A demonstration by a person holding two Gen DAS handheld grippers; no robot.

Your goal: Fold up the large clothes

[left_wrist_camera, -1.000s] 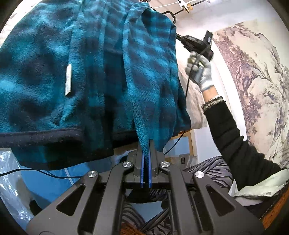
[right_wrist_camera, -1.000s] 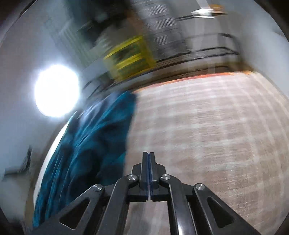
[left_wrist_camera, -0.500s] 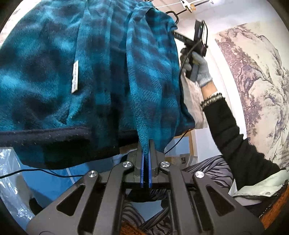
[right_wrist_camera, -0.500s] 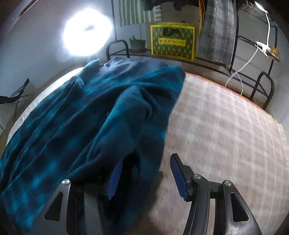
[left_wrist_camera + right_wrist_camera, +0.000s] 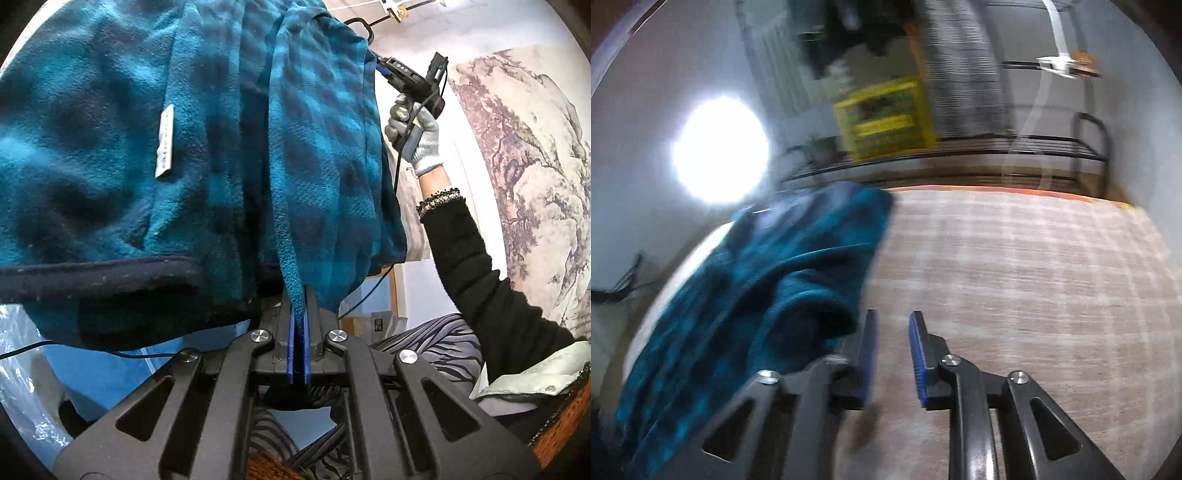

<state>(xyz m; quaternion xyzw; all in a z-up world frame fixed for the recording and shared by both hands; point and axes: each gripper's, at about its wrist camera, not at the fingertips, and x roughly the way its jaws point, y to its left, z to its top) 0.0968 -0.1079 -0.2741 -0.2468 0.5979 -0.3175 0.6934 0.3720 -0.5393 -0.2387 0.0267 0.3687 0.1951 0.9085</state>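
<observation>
A teal-and-dark-blue checked fleece garment [image 5: 207, 155] is seen hanging in folds in the left wrist view, and a narrow fold of its edge is pinched between the pressed-together blue pads of the left gripper [image 5: 298, 332], directly below the bulk of the cloth. A small white fabric label [image 5: 164, 141] is sewn to the garment's inner face, left of the pinched fold, and a dark navy hem band [image 5: 99, 275] runs along the lower edge beneath that label. To the right of the garment a hand in a pale grey knitted glove [image 5: 417, 136] is raised, with a black fuzzy sleeve [image 5: 484, 288] below it; the handle of the right gripper is held in it, near the garment's upper right edge.

In the blurred right wrist view, the same garment [image 5: 768, 295] is seen draped over the left part of a pinkish checked bedcover [image 5: 1015, 280]. The right gripper [image 5: 892, 350] is held with its jaws spread, having just been closing; nothing is seen between them, and the cloth lies against the outer side of the left finger. A yellow-framed green box [image 5: 886, 118] stands on a black metal rack [image 5: 1071, 147] beyond the garment's far end.
</observation>
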